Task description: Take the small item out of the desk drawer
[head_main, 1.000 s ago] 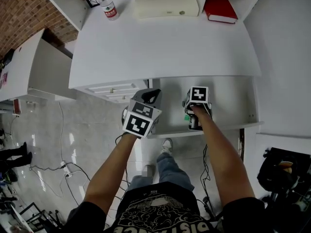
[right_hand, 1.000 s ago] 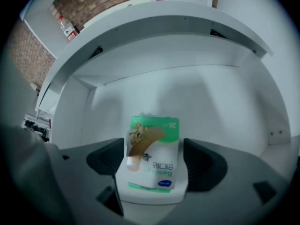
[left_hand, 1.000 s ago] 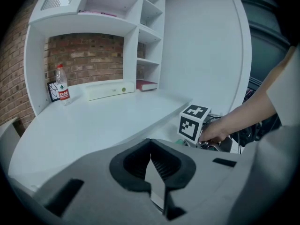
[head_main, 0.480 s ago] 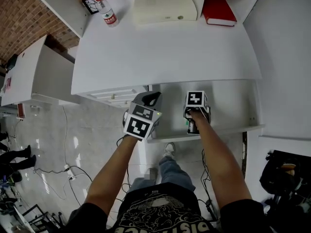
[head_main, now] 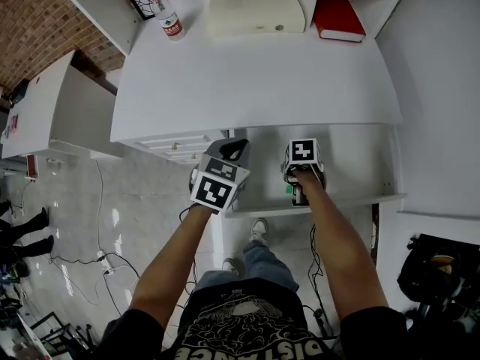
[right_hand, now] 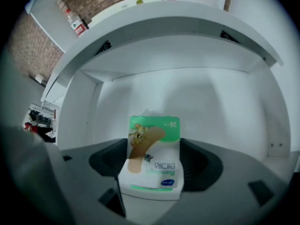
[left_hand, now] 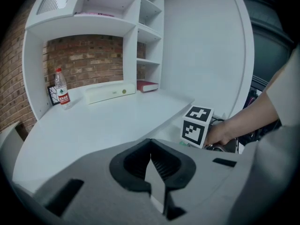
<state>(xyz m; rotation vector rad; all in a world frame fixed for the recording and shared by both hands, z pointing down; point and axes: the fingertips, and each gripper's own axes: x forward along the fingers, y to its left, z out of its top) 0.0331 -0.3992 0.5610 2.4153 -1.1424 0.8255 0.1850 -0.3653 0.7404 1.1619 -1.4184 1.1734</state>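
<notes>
White desk (head_main: 255,73) is carrying four things along its back edge. Water bottle (head_main: 169,19) is standing upright at back left, with a dark-framed card (head_main: 141,1) leaning just behind it. Cream flat box (head_main: 255,9) is lying at the middle and a red book (head_main: 338,10) is lying flat at back right. Drawer (head_main: 356,163) is sticking out open under the front edge.

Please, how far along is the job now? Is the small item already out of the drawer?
Done: the drawer stands open, and the right gripper has its fingers closed on the bandage box. In hand: the box is held over the drawer floor, not yet out. Left: bring it clear of the drawer. The left gripper is shut and empty.
</notes>
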